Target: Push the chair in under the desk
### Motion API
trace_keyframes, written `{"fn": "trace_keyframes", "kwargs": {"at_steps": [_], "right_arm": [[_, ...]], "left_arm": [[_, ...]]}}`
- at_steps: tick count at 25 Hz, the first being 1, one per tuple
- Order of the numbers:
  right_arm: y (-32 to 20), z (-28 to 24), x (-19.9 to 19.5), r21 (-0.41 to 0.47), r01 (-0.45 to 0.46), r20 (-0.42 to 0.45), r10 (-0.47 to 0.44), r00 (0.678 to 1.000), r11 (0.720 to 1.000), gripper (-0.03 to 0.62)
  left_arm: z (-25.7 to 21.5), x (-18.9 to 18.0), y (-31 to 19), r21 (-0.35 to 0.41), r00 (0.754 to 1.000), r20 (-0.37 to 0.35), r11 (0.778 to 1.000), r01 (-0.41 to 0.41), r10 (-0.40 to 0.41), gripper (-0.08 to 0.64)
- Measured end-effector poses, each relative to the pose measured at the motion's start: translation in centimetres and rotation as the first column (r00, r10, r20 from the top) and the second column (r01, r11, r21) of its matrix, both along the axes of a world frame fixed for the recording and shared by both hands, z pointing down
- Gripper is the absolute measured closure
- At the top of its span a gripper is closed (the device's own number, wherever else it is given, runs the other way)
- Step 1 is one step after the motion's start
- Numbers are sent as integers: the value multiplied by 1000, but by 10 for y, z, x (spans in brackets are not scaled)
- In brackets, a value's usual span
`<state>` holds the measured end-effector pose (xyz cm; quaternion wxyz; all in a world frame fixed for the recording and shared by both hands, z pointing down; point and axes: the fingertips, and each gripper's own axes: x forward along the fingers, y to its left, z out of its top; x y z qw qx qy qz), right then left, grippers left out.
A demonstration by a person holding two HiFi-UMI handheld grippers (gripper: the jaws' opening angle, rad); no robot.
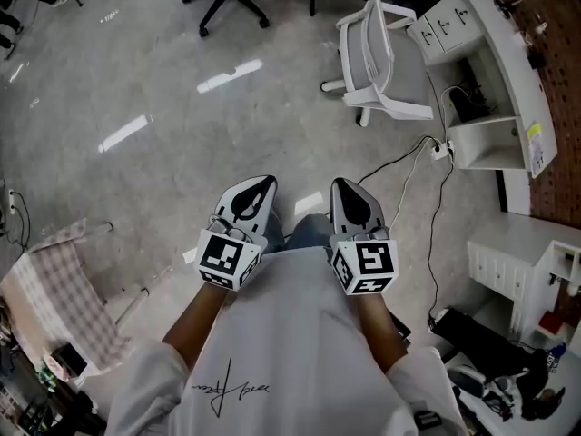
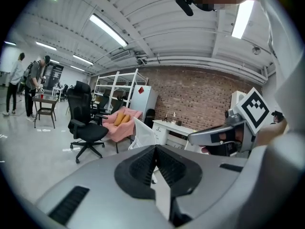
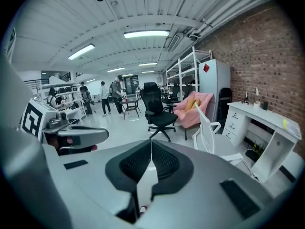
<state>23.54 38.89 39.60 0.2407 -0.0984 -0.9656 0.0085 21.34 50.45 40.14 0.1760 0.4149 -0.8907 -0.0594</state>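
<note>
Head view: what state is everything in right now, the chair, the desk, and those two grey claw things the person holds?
White mesh-backed office chair: upright, standing clear of the desk, not pushed in.
White desk with drawers: drawers closed, kneehole free of the chair.
Left gripper: jaws shut, empty.
Right gripper: jaws shut, empty.

We see an open-plan office: white desk (image 1: 499,53) at two o'clock, black swivel chair (image 3: 157,112), metal shelving (image 3: 187,75), brick wall (image 3: 259,56).

The left claw (image 2: 155,162), jaws pressed together and empty, faces the white chair (image 2: 142,135) near the desk (image 2: 174,127).
</note>
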Motion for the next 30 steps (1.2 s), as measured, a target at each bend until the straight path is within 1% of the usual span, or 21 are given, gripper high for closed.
{"fn": "trace_keyframes", "kwargs": {"at_steps": [5, 9, 12, 14, 17, 21, 25, 30], "right_arm": [[27, -18, -21, 33, 49, 41, -50, 998, 998, 565], [45, -22, -35, 8, 58, 23, -58, 998, 998, 565], [46, -31, -48, 34, 49, 50, -51, 997, 998, 565], [42, -37, -57, 45, 26, 75, -29, 997, 999, 565], [43, -40, -65, 33, 9, 85, -12, 996, 999, 565], [37, -43, -80, 22, -6, 101, 4, 995, 1000, 565], [27, -47, -93, 24, -31, 115, 28, 993, 999, 565], [14, -48, -111, 18, -63, 135, 60, 989, 998, 565]], "left_arm": [[-12, -13, 29, 50, 998, 19, 997, 61, -62, 555], [-9, -30, 48, 72, 995, -3, 993, 98, -98, 555], [-15, -45, 47, 81, 996, 25, 994, 78, -80, 555], [-20, -55, 44, 81, 997, 43, 995, 62, -66, 555], [-24, -59, 41, 96, 998, 40, 994, 51, -55, 555], [-26, -66, 29, 82, 998, 57, 996, 26, -31, 555], [-27, -76, 19, 91, 998, 54, 996, 13, -18, 555], [-29, -95, 3, 89, 998, 63, 996, -20, 15, 555]]}}
